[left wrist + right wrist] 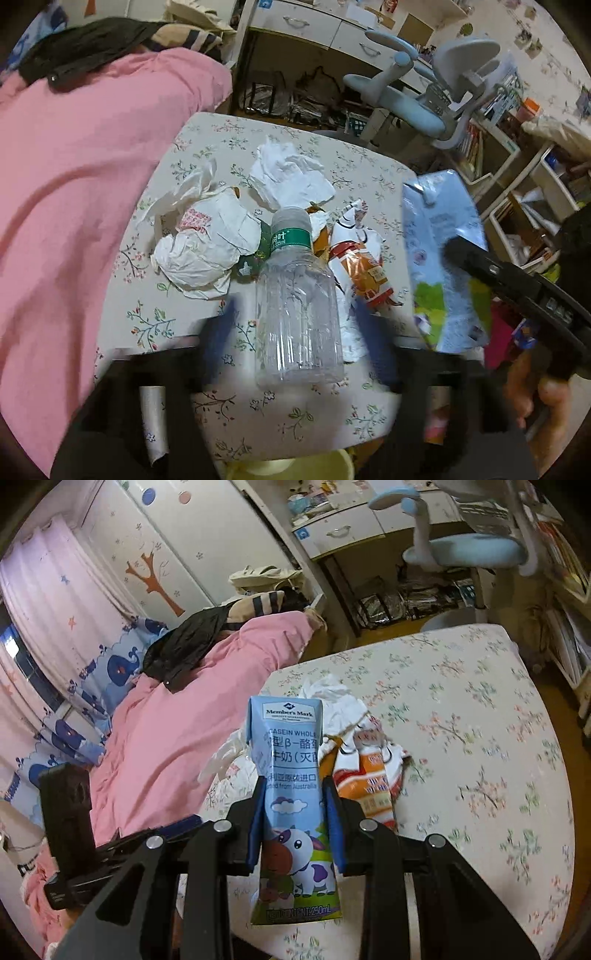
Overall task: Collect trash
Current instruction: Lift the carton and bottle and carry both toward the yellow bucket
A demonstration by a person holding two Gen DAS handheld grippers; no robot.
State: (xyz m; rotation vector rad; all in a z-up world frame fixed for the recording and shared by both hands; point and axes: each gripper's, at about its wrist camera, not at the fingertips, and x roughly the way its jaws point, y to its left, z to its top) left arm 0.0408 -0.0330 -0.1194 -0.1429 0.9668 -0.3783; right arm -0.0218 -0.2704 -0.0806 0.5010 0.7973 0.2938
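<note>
The counter [207, 402] wears a pale cloth printed with small floral sprigs. Directly on it lies a cluster of trash near its middle: a crumpled white paper wrapper [201, 247] with red print, a crumpled white tissue [288, 177] just behind it, and an orange-and-white snack packet [364, 258] beside them. A clear plastic bottle [297, 295] with a green label band is in front of that cluster; whether it rests on the cloth cannot be told. The right part of the counter shows only the cloth.
</note>
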